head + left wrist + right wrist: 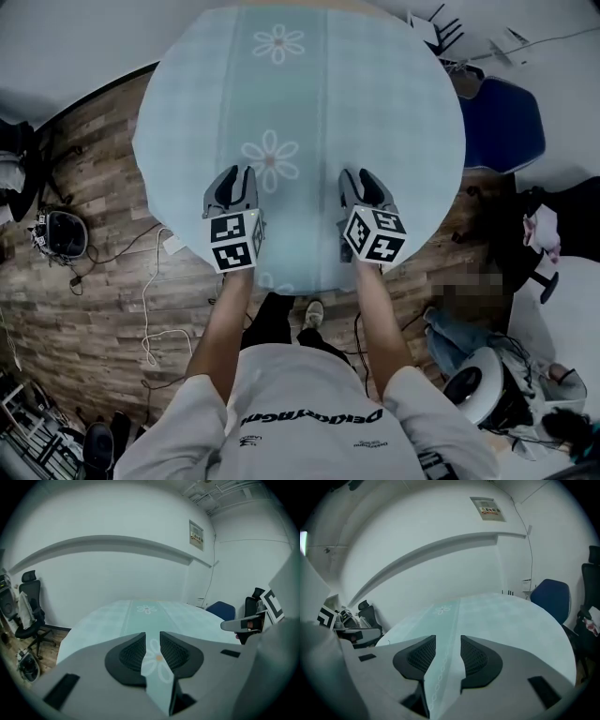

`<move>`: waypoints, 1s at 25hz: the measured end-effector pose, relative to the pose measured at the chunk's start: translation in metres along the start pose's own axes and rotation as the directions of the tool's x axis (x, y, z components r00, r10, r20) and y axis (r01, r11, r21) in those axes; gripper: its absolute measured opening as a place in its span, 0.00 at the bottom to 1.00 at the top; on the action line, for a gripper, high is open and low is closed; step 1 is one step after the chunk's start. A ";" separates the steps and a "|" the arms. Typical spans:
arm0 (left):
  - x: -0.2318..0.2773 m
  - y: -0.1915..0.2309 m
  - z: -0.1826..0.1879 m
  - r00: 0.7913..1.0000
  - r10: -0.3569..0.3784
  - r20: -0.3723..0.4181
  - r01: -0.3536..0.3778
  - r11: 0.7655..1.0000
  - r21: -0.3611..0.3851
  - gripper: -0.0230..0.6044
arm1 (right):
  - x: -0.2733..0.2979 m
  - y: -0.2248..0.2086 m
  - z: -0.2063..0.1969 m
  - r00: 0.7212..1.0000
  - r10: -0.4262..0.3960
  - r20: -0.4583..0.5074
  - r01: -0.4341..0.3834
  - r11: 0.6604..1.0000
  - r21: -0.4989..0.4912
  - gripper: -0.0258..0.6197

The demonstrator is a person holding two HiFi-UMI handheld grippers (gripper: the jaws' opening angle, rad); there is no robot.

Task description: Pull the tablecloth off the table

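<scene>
A pale blue-green tablecloth (375,103) with a daisy-patterned centre stripe covers the round table and hangs over its rim. My left gripper (234,180) hovers over the cloth's near part, beside a daisy (272,159), and its jaws stand apart. In the left gripper view the left gripper (152,644) shows only the cloth (140,613) through its gap. My right gripper (362,181) is level with it, further right, also open. In the right gripper view the right gripper (447,654) has nothing between its pads, and the cloth (506,616) stretches away beyond.
A blue chair (506,122) stands at the table's right. On the wooden floor, white cables (150,309) lie to the left near a dark round object (61,234). A white round device (478,384) sits at the lower right. A black office chair (28,606) stands by the wall.
</scene>
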State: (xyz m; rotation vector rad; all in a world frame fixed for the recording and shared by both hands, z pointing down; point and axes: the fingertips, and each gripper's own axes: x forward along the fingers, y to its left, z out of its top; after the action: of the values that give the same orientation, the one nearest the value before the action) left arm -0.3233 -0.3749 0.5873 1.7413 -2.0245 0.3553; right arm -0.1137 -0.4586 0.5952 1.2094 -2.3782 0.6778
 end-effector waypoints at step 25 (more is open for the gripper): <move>0.116 0.110 -0.074 0.973 0.079 -0.218 -0.078 0.997 0.013 0.43 | 0.117 -0.093 -0.042 0.960 -0.178 -0.215 0.170 0.984 -0.051 0.48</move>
State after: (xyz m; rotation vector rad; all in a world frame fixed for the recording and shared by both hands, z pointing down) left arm -0.4319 -0.4217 0.7187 1.5528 -1.9379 0.5520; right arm -0.0973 -0.5569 0.7143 1.2433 -2.0673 0.6751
